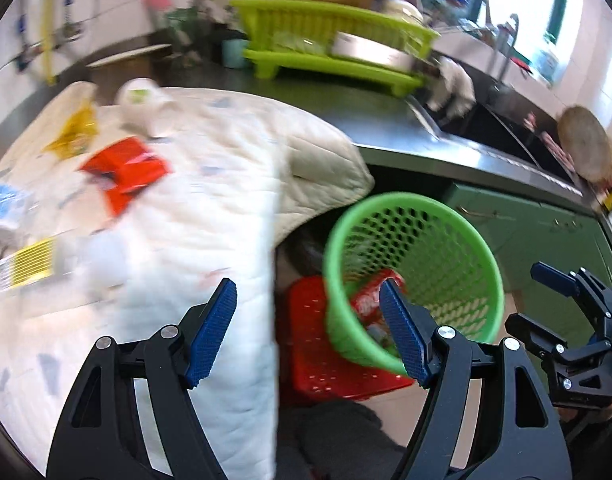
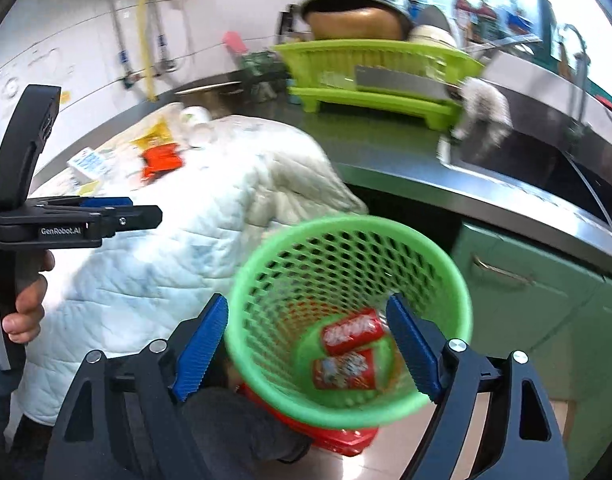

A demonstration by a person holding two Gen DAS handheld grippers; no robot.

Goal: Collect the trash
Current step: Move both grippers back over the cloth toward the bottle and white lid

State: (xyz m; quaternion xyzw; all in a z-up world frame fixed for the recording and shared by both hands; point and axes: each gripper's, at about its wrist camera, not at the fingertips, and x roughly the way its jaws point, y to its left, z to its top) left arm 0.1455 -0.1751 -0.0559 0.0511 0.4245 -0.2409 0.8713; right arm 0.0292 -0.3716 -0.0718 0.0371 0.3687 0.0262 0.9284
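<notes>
A kitchen table draped in a white quilt (image 1: 210,184) carried the remaining trash: a red wrapper (image 1: 124,170) and a yellow one (image 1: 72,132) at the frame's upper left. The green basket (image 2: 345,304), lower centre, apparently held two red packets (image 2: 351,354). Both the left gripper (image 1: 309,330) and right gripper (image 2: 306,346) were released and empty. The next reach would go best slowly, with the fingers closing squarely on the wrapper without catching the quilt.

Open air stands above the round green mesh plastic basket (image 2: 347,280), its mouth unobstructed, two red wrappers (image 2: 351,334) lying at the bottom. The white quilted cloth (image 1: 210,184) overhangs the steel counter edge (image 1: 445,152) just left of the basket, narrowing that approach. Litter crowds the cloth's left part; a lime plastic dish rack (image 1: 329,48) blocks the counter behind.
</notes>
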